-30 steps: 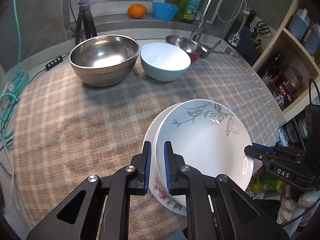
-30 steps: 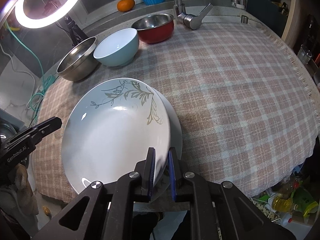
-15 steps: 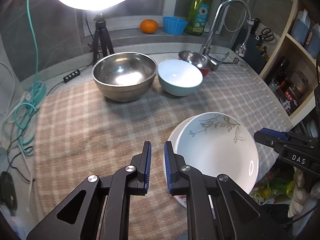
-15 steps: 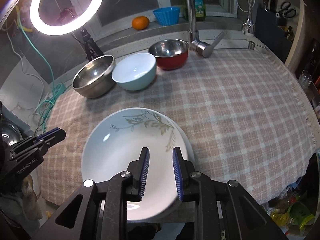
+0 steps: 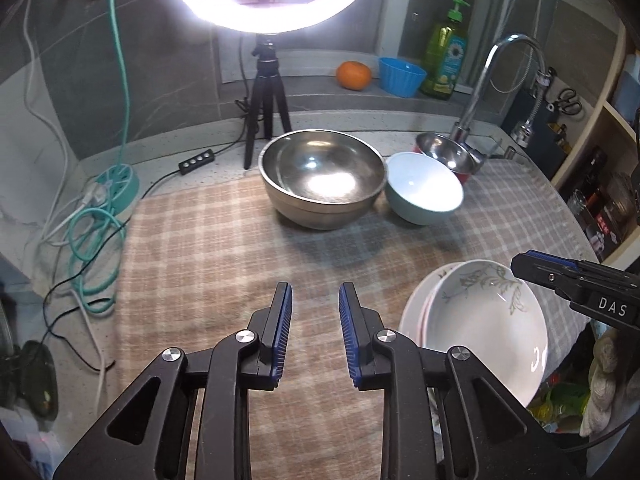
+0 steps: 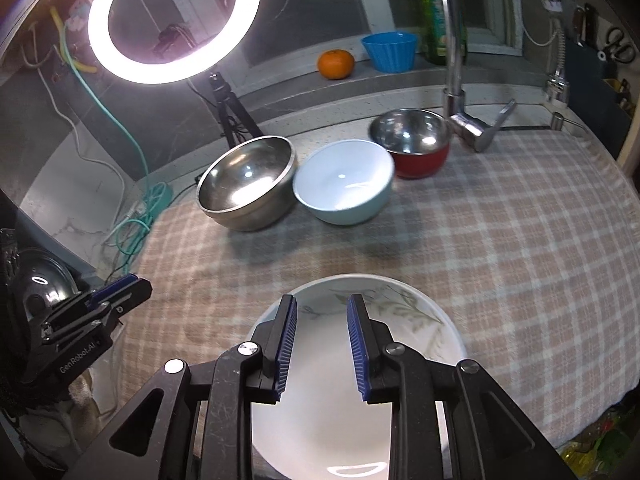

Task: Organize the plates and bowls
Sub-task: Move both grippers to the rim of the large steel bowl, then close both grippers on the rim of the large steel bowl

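Observation:
A white plate with a leaf pattern (image 5: pixel 488 320) lies on top of another plate near the checked cloth's front edge. My left gripper (image 5: pixel 316 292) hovers over bare cloth to the left of the stack, its jaws opening with nothing between them. My right gripper (image 6: pixel 322 304) hangs above the leaf plate (image 6: pixel 420 332), open and clear of it. At the back stand a large steel bowl (image 5: pixel 322 178), a light blue bowl (image 5: pixel 424 188) and a small red bowl (image 5: pixel 446 152) in a row.
A ring light on a tripod (image 5: pixel 266 92) stands behind the steel bowl. The faucet (image 6: pixel 460 100) rises beside the red bowl. An orange (image 5: pixel 353 75), a blue cup (image 5: pixel 401 76) and a soap bottle (image 5: pixel 446 60) sit on the ledge. Cables (image 5: pixel 96 216) lie at the left.
Both grippers let go of the leaf plate's rim, and it now rests on the stack. Both pulled back and up from the plates, and their jaws widened.

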`<action>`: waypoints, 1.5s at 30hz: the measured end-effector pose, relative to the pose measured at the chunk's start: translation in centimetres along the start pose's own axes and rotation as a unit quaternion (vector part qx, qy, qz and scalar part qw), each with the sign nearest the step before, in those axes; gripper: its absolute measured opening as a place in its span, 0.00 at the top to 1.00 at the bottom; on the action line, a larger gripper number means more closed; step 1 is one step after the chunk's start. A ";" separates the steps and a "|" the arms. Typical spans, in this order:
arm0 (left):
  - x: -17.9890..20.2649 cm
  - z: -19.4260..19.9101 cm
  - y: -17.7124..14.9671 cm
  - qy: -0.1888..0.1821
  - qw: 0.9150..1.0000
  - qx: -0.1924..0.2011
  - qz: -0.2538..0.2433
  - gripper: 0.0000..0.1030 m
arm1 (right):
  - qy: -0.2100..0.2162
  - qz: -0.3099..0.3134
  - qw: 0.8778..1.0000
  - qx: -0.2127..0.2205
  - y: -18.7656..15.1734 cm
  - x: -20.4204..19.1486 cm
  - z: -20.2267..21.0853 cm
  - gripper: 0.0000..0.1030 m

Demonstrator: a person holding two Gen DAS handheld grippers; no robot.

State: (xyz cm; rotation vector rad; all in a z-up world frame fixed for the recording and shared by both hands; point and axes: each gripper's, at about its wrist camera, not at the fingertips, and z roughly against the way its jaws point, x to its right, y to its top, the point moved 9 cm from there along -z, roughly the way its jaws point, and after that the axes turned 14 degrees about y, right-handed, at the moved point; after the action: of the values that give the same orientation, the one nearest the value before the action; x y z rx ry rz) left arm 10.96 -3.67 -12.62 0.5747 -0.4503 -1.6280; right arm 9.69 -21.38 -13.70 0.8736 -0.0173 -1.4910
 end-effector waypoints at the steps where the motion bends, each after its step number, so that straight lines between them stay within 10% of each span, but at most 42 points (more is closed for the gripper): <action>1: -0.4 -0.1 0.1 0.002 1.000 -0.001 0.003 0.78 | 0.003 0.004 1.000 -0.003 0.3 -0.4 -0.4 0.77; 16: -5.0 -3.9 2.5 -0.054 0.993 -0.059 0.084 0.78 | 0.048 0.027 0.997 -0.050 4.8 -4.4 -5.6 0.77; 45: -3.4 -12.8 8.3 -0.125 0.973 -0.128 0.146 0.78 | 0.045 -0.058 0.996 -0.059 14.3 1.6 -15.0 0.77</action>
State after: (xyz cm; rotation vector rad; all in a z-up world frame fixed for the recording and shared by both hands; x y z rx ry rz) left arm 25.49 -0.99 -17.51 0.1011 -0.4761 -1.4481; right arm 29.68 -17.67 -17.77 0.8563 0.1881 -1.5426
